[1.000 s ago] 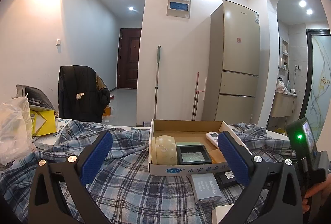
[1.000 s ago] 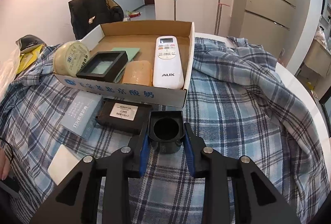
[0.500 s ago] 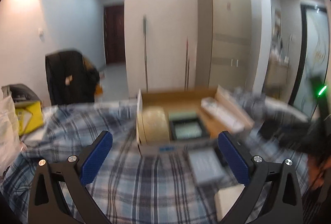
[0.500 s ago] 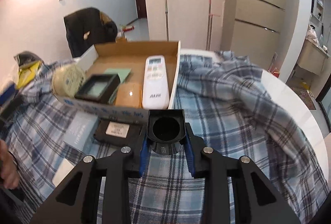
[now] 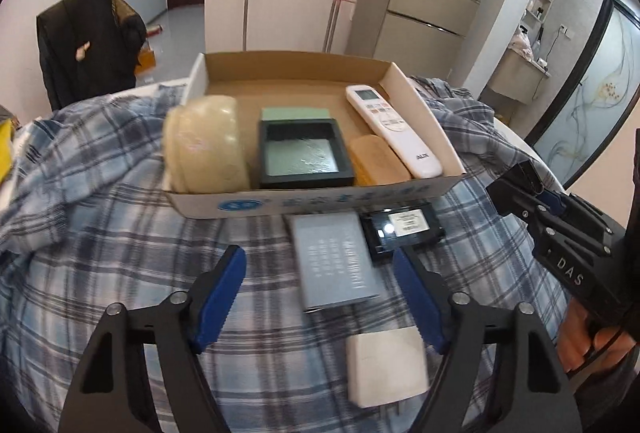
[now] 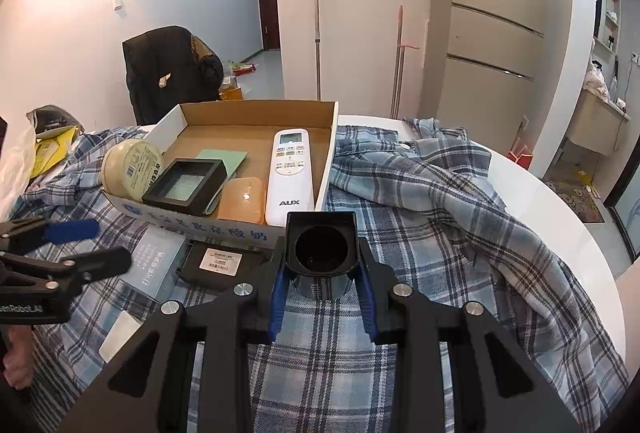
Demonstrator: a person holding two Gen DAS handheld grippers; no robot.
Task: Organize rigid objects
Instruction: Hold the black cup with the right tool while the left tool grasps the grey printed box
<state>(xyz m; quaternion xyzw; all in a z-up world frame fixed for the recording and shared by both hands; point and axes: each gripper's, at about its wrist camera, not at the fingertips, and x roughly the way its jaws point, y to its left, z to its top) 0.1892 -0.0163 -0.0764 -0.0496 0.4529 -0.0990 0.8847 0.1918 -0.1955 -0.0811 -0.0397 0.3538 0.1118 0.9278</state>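
left gripper point(image 5: 320, 297) narrowed, dipped; cardboard box point(image 5: 304, 203) holds remote point(image 5: 394, 131).

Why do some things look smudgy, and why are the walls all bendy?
Left wrist view: the round tub and grey box look smeared, likely camera motion; a bright glare spot sits on the black box. Right wrist view: sharper, with a small shine on the orange case. Both views: the fisheye lens bends walls and darkens corners.
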